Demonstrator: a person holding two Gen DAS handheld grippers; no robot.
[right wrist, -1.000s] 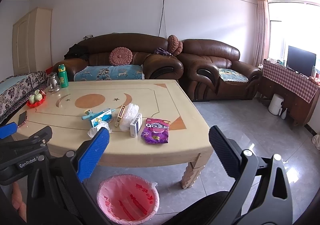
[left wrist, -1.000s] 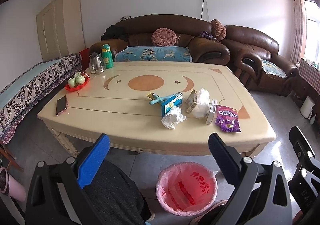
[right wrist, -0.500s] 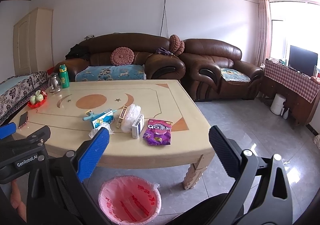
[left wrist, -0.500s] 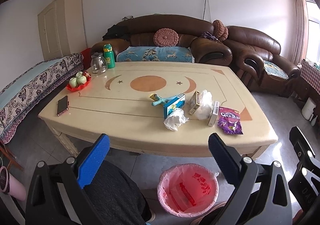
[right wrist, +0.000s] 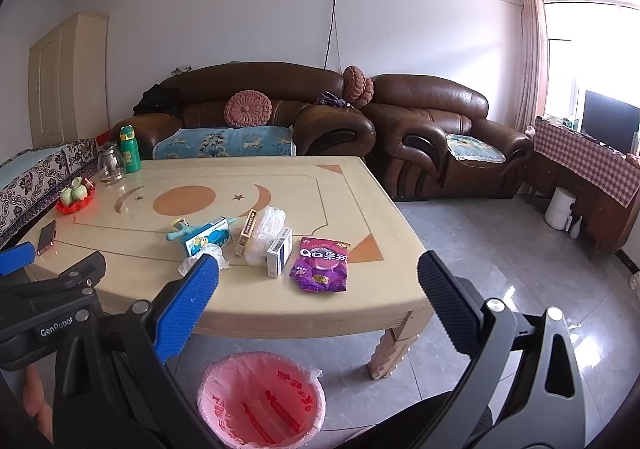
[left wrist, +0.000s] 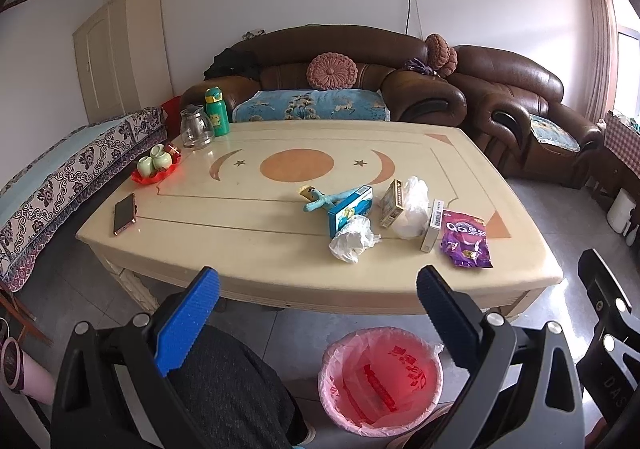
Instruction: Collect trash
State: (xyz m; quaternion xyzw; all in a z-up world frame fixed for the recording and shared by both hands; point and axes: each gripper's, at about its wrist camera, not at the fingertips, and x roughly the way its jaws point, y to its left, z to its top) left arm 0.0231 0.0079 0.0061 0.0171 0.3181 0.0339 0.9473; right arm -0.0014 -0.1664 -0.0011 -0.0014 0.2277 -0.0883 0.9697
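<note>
Left wrist view shows my left gripper (left wrist: pixel 316 287) with its two fingers spread wide and nothing between them, held back from the near edge of the table (left wrist: pixel 256 249). My right gripper (right wrist: pixel 318 283) is spread in the same way and also carries nothing.

All the trash lies together on the right half of the table: a crumpled white tissue (left wrist: pixel 352 239) nearest to me, a blue box (left wrist: pixel 349 207) touching it behind, a teal wrapper (left wrist: pixel 318 200) beside the box, a small yellow box (left wrist: pixel 391 203) leaning against a white plastic bag (left wrist: pixel 412 209), a white carton (left wrist: pixel 434 225) and a purple snack packet (left wrist: pixel 466 239) at the right end. The bin (left wrist: pixel 380 377) with the pink liner stands on the floor just in front of the table; it looks empty, as far as I can see.

I judge that I am at the very beginning: no piece is collected yet, and I am only approaching. For the next move I think one gripper must go forward over the table edge, come down around one piece, perhaps the tissue or the packet, and close softly. The phone (left wrist: pixel 125 213) and the tea things on the left are not trash, so I leave them.
</note>
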